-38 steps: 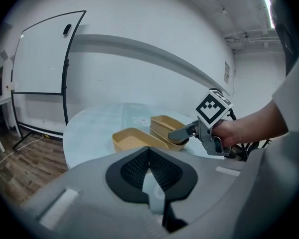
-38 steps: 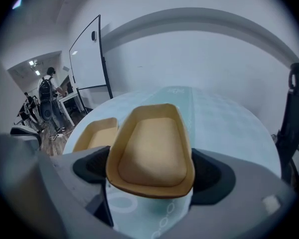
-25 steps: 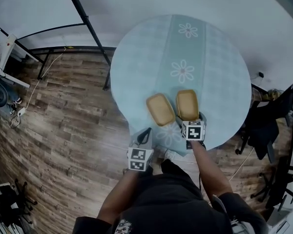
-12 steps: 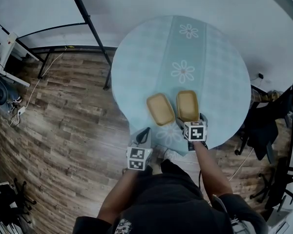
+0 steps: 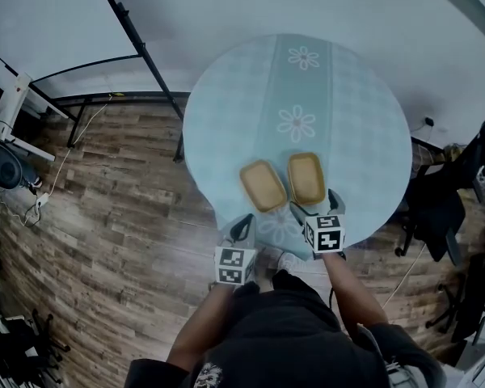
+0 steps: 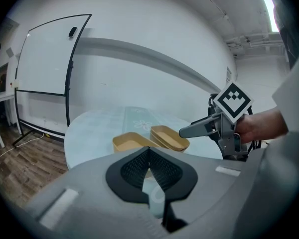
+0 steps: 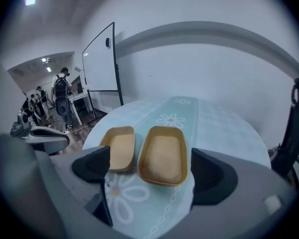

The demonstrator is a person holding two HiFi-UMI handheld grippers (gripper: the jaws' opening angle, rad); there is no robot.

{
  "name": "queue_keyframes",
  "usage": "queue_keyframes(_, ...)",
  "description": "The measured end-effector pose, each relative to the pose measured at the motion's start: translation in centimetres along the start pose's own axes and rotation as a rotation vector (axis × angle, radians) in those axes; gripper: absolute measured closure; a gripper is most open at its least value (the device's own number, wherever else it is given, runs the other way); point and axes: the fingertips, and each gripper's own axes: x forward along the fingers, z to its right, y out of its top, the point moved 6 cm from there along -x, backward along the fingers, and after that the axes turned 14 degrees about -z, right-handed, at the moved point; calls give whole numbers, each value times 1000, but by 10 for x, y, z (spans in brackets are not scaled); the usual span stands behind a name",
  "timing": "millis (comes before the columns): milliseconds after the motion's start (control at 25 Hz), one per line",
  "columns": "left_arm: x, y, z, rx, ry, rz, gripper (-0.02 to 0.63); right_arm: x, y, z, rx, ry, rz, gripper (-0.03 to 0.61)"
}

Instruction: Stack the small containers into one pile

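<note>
Two shallow tan containers lie side by side near the front of a round table [image 5: 356, 120] with a pale blue flowered cloth. One is on the left [image 5: 263, 185] [image 7: 118, 147] [image 6: 132, 142], the other on the right [image 5: 306, 178] [image 7: 162, 156] [image 6: 169, 137]. My right gripper [image 5: 314, 204] [image 7: 149, 164] points at the right container's near end. Its jaws stand wide and are closing a little, and neither pad touches the container. My left gripper [image 5: 242, 221] [image 6: 149, 153] hovers at the table's front edge below the left container, shut and holding nothing.
A whiteboard on a black stand [image 5: 137, 43] is behind the table at the left. A black chair with dark clothing [image 5: 436, 208] stands to the right. Wooden floor surrounds the table. Several people [image 7: 62, 96] are far off in the right gripper view.
My right gripper has drawn back a little from the right container toward the table's front edge. The left gripper and both containers have stayed put.
</note>
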Motion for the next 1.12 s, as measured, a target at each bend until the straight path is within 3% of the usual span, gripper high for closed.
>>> queue_keyframes(80,-3,3,3,9,2,5,620,-11,0,-4,-19,-17,34,99)
queue_keyframes(400,-5,18,18,29,11,17,620,-35,-5,2,-70,-101,87,564)
queue_keyframes(880,-4,29,39,12,68,10,620,-42,-5,6,-147,61,112,576)
queue_keyframes(1120,-4,26,50,-28,145,25,620,-39,-6,7,-226,125,124,575)
